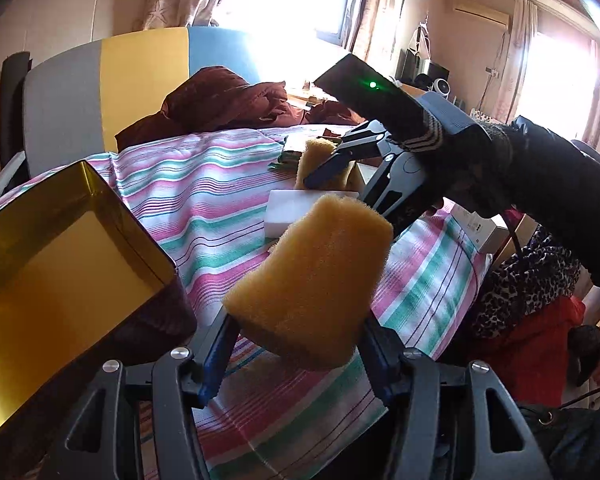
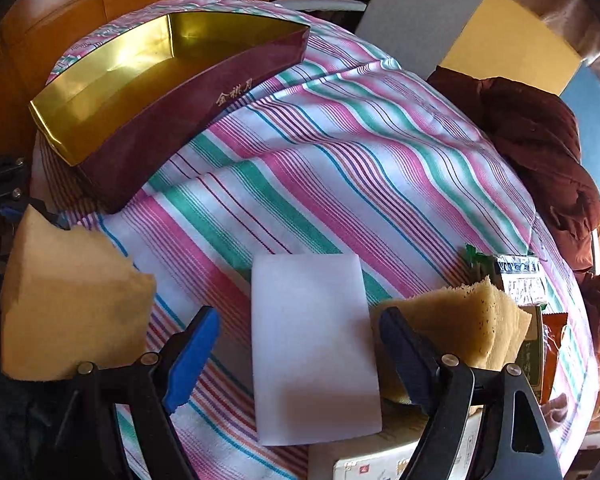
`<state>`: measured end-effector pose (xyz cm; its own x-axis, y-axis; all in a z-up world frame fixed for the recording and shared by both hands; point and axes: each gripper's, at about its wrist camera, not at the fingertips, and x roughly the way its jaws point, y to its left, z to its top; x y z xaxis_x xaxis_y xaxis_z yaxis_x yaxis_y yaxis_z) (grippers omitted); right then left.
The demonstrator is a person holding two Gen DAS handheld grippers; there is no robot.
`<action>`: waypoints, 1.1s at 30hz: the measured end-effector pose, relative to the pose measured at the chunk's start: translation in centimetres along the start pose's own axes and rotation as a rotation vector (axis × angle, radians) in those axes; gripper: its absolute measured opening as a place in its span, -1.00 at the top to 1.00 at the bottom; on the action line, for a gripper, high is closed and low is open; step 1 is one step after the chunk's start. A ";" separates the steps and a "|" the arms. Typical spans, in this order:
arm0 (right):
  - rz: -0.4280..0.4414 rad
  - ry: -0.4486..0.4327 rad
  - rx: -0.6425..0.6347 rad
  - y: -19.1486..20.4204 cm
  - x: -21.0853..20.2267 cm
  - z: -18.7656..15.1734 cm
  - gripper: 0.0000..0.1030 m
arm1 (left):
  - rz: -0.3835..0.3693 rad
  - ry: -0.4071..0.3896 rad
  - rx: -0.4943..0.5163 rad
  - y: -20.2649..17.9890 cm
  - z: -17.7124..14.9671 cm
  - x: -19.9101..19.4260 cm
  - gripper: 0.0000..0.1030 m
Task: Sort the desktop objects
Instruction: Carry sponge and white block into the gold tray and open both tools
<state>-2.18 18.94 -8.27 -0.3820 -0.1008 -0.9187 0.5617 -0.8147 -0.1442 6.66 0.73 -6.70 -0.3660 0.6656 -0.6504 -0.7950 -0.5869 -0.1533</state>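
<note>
A gold-lined box (image 1: 40,264) is seen at the left on the striped cloth (image 1: 204,200). A yellow sponge (image 1: 312,276) is gripped in the left claw (image 1: 296,344). The right claw (image 2: 296,348) is held open over a white block (image 2: 312,344), with a second sponge (image 2: 472,324) beside it.

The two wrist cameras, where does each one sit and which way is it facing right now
Left wrist: rides on the left gripper, looking across the striped cloth towards bright windows; its fingers clamp a yellow sponge, and the right gripper and a dark sleeve show.
Right wrist: rides on the right gripper, looking down at a white block between open fingers.
Shared: the gold-lined box, the yellow sponge, the white block.
</note>
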 end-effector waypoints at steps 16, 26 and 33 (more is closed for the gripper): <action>0.020 -0.053 0.048 -0.5 -0.3 -0.8 -0.16 | -0.016 0.006 -0.011 0.4 0.7 1.2 -0.15; 0.009 -0.048 0.038 -0.3 0.4 -0.6 -0.26 | 0.007 0.029 0.030 0.4 1.3 2.3 -0.20; -0.016 -0.104 0.093 -0.2 -0.7 -0.9 -0.16 | -0.026 0.015 -0.026 1.0 1.2 1.9 -0.13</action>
<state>-1.34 19.75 -7.90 -0.4675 -0.1421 -0.8725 0.4864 -0.8655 -0.1197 4.58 1.91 -7.21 -0.3376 0.6740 -0.6570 -0.7914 -0.5812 -0.1895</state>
